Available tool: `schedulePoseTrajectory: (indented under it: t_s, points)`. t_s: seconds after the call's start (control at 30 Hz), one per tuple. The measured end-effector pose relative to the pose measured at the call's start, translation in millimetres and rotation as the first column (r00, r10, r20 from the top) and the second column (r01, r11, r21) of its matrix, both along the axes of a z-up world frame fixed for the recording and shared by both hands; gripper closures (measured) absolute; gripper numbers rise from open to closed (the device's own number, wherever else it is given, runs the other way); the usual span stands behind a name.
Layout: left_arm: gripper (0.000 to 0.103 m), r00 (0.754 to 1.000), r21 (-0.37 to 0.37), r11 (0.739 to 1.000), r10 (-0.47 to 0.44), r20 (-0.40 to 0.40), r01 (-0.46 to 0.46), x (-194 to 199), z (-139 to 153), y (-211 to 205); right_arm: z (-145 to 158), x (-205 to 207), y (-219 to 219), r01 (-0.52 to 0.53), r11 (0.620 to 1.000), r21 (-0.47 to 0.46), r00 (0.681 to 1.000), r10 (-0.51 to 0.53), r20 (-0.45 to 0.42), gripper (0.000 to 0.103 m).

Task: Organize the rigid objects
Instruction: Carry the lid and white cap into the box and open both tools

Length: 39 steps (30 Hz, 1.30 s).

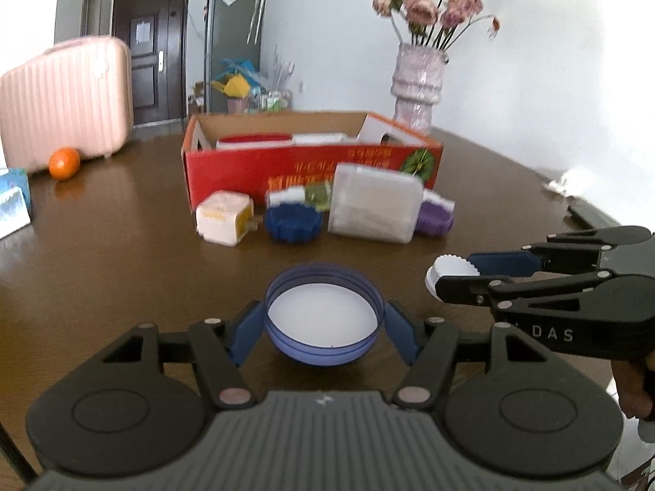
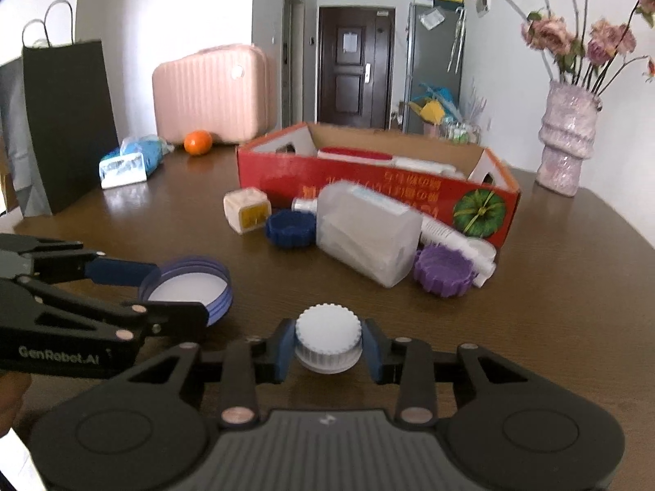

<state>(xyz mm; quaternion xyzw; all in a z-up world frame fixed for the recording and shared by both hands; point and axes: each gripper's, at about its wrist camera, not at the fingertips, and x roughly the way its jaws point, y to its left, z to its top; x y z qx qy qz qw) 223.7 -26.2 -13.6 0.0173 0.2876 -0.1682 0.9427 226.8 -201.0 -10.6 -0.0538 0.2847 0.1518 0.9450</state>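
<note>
1. Nearest the lens on the left wrist view, the left tool (image 1: 323, 327) pinches a wide blue lid (image 1: 323, 319) by its rim, open side up, white liner showing; its underside is hidden, so whether it rests on the brown surface (image 1: 123, 253) or hangs just above is hard to say.
2. Over on the right wrist view, the right tool (image 2: 328, 345) is clamped on a small white ribbed cap (image 2: 328, 337), one blue pad on each side. Again, the cap's base is out of sight.
3. From the left view that right tool comes in from the right edge, cut off by the frame, its near finger covering part of the cap.
4. Further back, a loose cluster sits against the red cardboard box (image 2: 368, 188): a cream plug adapter (image 2: 247, 208), a dark blue ridged ring (image 2: 291, 228), a translucent plastic case (image 2: 368, 233) leaning tilted, and a purple ridged ring (image 2: 444, 268) half tucked behind that case.
5. A white tube-like piece (image 2: 454, 241) runs behind the case; blurred, can't make out what it is.
6. Inside the box, only red and white slabs peek over the wall; the box's print is too smeared to read.
7. An orange (image 2: 197, 142) sits by a pink suitcase (image 2: 211, 90); a vase (image 2: 567, 139) stands right, its flowers cropped by the frame.
</note>
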Motion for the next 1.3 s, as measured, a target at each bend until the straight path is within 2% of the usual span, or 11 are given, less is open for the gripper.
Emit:
schedulePoseTrajectory:
  t_s: [0.17,0.3,0.43,0.57,0.73,0.83,0.93,1.03,1.1,1.23,1.3]
  points:
    - [0.037,0.999,-0.020,1.000,0.004,0.044,-0.003,-1,18,2,15,-10,-11,0.020,1.000,0.023,0.999,-0.021,0.044,0.068]
    - [0.037,0.997,-0.082,0.997,0.002,0.072,0.004,23,40,12,31,0,-23,0.023,0.999,0.041,0.996,-0.027,0.085,0.068]
    - [0.037,0.994,-0.129,0.992,0.010,0.111,0.005,70,68,20,47,28,-36,0.043,0.997,0.061,0.992,-0.050,0.116,0.068]
    - [0.037,0.997,-0.087,0.996,0.020,0.074,-0.014,147,82,15,65,87,-45,0.029,0.997,0.068,0.993,-0.037,0.112,0.068]
    - [0.037,0.996,-0.031,0.998,0.054,-0.073,-0.056,251,74,9,75,199,-49,0.023,0.998,0.064,1.000,-0.023,0.008,0.068]
    - [0.037,0.988,0.022,0.997,0.079,-0.133,-0.076,298,59,6,68,273,-42,0.021,0.998,0.053,0.994,-0.015,-0.105,0.068]
    - [0.037,0.981,0.077,0.994,0.084,-0.172,-0.072,333,42,4,54,330,-23,0.005,1.000,0.028,0.980,0.001,-0.197,0.068]
    - [0.036,0.979,0.130,0.990,0.087,-0.187,-0.063,351,30,-1,40,369,-4,-0.016,1.000,0.009,0.966,0.018,-0.258,0.068]
    - [0.036,0.978,0.147,0.987,0.090,-0.190,-0.062,359,26,-3,31,381,9,-0.023,1.000,-0.019,0.960,0.017,-0.280,0.068]
    - [0.029,0.974,0.127,0.990,0.091,-0.208,-0.066,368,22,1,20,400,15,-0.013,1.000,-0.009,0.946,0.009,-0.323,0.068]
    - [0.029,0.974,0.112,0.992,0.085,-0.208,-0.063,368,21,2,21,402,13,-0.007,1.000,0.006,0.947,0.008,-0.320,0.063]
